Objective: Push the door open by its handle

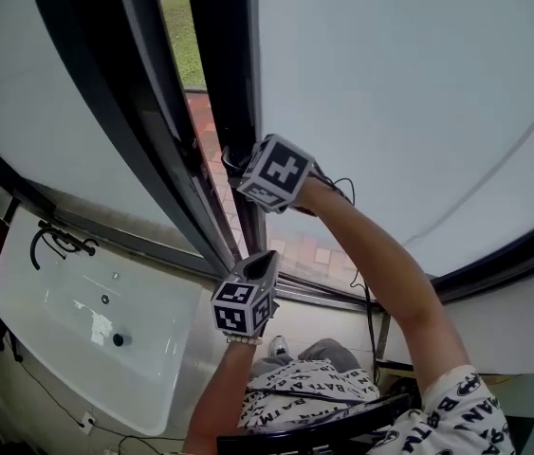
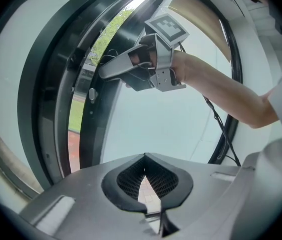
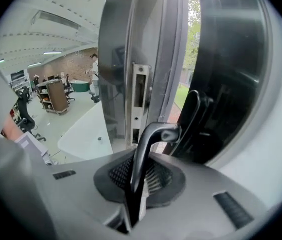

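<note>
The door (image 1: 390,93) is a pale frosted pane in a dark frame. It stands slightly ajar, and the narrow gap at its edge shows grass (image 1: 183,36) and red brick paving (image 1: 211,145) outside. Its handle (image 3: 150,151) is a dark metal lever, bent over at the top. It runs down between the jaws of my right gripper (image 3: 139,179), which are clamped on it.

The door handle (image 3: 146,154) is smooth dark metal with a soft sheen; the door frame (image 1: 219,64) glossy black; its panes (image 1: 390,93) matt, frosted.
</note>
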{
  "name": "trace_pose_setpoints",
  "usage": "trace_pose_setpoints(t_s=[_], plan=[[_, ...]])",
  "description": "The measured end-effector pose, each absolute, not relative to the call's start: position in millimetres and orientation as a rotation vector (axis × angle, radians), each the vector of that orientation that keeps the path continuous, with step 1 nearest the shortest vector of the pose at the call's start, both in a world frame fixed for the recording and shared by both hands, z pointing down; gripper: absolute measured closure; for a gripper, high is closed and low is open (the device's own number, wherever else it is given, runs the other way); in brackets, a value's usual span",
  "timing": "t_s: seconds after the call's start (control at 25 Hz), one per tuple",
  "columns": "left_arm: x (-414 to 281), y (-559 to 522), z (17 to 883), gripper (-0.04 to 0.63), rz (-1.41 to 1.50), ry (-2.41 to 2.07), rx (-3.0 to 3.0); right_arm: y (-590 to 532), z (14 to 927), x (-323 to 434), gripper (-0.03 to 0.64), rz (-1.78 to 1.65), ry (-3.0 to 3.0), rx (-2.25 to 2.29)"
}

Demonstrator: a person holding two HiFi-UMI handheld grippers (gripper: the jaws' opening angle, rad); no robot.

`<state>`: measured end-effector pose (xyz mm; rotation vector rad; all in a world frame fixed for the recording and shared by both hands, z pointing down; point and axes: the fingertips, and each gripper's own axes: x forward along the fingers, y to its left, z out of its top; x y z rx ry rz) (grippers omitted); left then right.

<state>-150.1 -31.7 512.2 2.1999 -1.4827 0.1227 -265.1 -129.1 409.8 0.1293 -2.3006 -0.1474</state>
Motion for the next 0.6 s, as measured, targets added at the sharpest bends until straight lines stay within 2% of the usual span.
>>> trace_pose_setpoints(t_s=[0.6], plan=[[-146,-68,513,0.607,0.182,-1.475,2.187,-203,399,-264,0.592,-0.069,-2.306,0.220]])
